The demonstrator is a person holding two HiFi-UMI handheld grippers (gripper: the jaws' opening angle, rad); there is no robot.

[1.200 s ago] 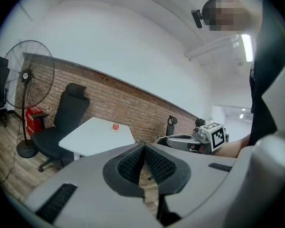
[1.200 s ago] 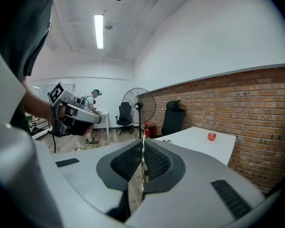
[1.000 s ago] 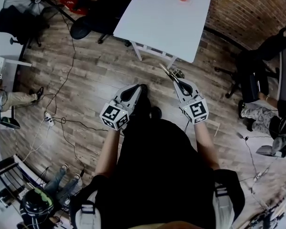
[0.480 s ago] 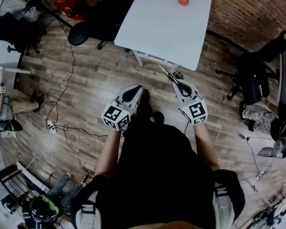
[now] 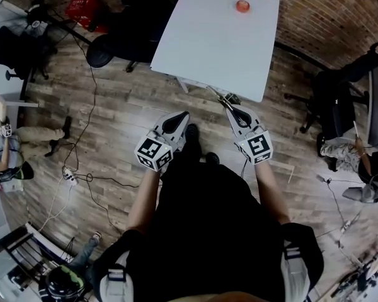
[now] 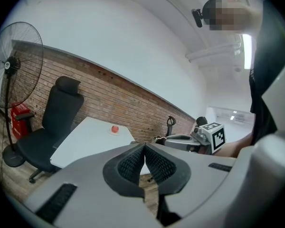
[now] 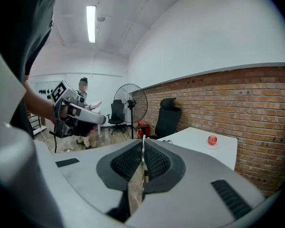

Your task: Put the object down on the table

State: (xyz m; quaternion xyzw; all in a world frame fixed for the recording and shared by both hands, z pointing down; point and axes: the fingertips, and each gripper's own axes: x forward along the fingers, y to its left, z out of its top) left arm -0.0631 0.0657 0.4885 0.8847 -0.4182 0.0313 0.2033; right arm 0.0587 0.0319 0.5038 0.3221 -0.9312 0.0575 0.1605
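Stands nearer the white table [image 5: 201, 43] than a second ago. Clamps a thin pale strip [image 7: 134, 186] in the right gripper [image 5: 229, 106], strip tip just short of the table's near edge. Holds the left gripper [image 5: 184, 114] closed on nothing.

Three cameras on one person: one on the head, one riding on each tool.
The head view looks steeply down past the person's dark torso onto the left tool [image 5: 184, 114], the right tool [image 5: 229, 107] and the wooden floor [image 5: 120, 106], with the white bench [image 5: 208, 36] farther off. The left tool's camera sits close behind its own jaws and faces almost level toward the bench [image 6: 85, 139] and the brick wall [image 6: 109, 94], catching the right tool [image 6: 156, 139] at the right. The right tool's camera looks the same way along its jaws, with the left tool [image 7: 103, 120] at the left. All three share the bench, the red thing [image 5: 242, 5] on its far end, the black chair [image 6: 57, 113] and the fan [image 6: 14, 61].
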